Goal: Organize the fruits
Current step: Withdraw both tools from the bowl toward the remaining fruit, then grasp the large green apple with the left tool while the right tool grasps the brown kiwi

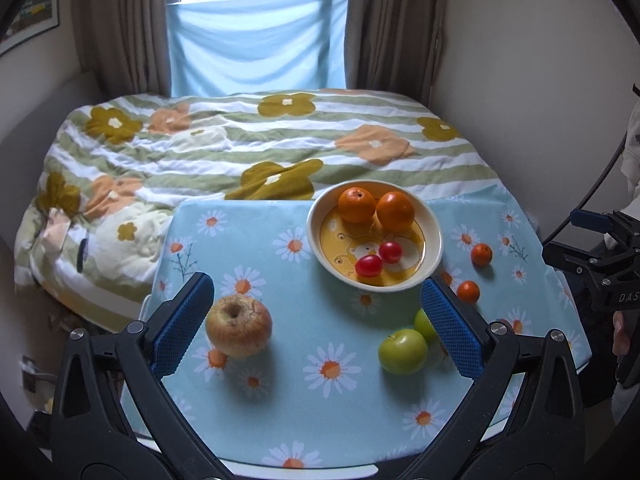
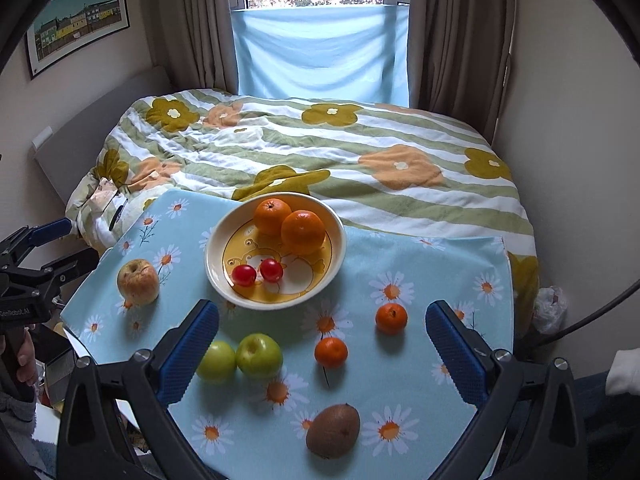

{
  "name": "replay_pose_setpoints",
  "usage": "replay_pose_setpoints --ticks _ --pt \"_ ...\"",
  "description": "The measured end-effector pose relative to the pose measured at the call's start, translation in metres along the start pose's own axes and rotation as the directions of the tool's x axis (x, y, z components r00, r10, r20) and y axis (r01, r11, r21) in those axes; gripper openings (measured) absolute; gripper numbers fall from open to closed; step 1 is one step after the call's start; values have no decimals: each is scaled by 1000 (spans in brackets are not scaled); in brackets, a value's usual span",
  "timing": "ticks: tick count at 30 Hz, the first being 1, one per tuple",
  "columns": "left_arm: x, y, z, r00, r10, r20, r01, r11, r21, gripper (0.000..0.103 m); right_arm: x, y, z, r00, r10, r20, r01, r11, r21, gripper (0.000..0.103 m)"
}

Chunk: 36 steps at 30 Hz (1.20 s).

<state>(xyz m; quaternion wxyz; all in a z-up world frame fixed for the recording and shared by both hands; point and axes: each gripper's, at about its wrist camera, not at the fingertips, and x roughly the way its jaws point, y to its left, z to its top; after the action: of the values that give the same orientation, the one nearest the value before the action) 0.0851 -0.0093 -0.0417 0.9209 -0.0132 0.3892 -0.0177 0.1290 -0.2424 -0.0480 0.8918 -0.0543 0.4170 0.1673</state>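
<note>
A cream and yellow bowl on the daisy-print table holds two oranges and two red cherry tomatoes. Loose on the cloth lie a wrinkled apple, two green apples, two small mandarins and a kiwi. My left gripper is open above the cloth, the wrinkled apple just inside its left finger. My right gripper is open too, over the green apples and mandarins, holding nothing.
The table carries a light blue daisy cloth and stands against a bed with a flowered quilt. Curtains and a window lie beyond. A person's hand holds the left gripper's handle at the left table edge.
</note>
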Motion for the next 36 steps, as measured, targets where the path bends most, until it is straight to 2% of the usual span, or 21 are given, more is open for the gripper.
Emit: replay_pose_setpoints --ticks 4,9,18,24,26,30,34,36 --pt "-7 -16 -19 1000 -14 -5 14 1000 5 103 -17 -7 -22 999 -39 27 39 999 5 103" --pt "2 -36 -46 998 -54 -45 56 998 35 103 -20 -15 -53 998 -58 11 58 998 40 103" --pt "36 -67 -81 986 -133 -100 149 974 171 103 -3 -19 -108 998 -44 -39 49 990 136 103" --pt "68 -76 -93 976 -165 -142 194 955 224 103 19 -14 -136 996 -53 -69 64 982 178 103" --pt "78 -80 -97 971 -173 -166 210 949 236 98 28 -14 -142 995 -46 -87 62 978 200 103" --pt "95 -86 -100 965 -168 -200 218 939 265 96 38 -13 -150 993 -42 -112 67 970 233 103" --pt "104 -89 -99 965 -169 -200 221 936 275 96 39 -13 -152 992 -43 -115 71 965 253 103" --pt "109 -89 -98 964 -166 -206 220 936 276 81 43 -11 -154 992 -36 -119 65 965 254 103"
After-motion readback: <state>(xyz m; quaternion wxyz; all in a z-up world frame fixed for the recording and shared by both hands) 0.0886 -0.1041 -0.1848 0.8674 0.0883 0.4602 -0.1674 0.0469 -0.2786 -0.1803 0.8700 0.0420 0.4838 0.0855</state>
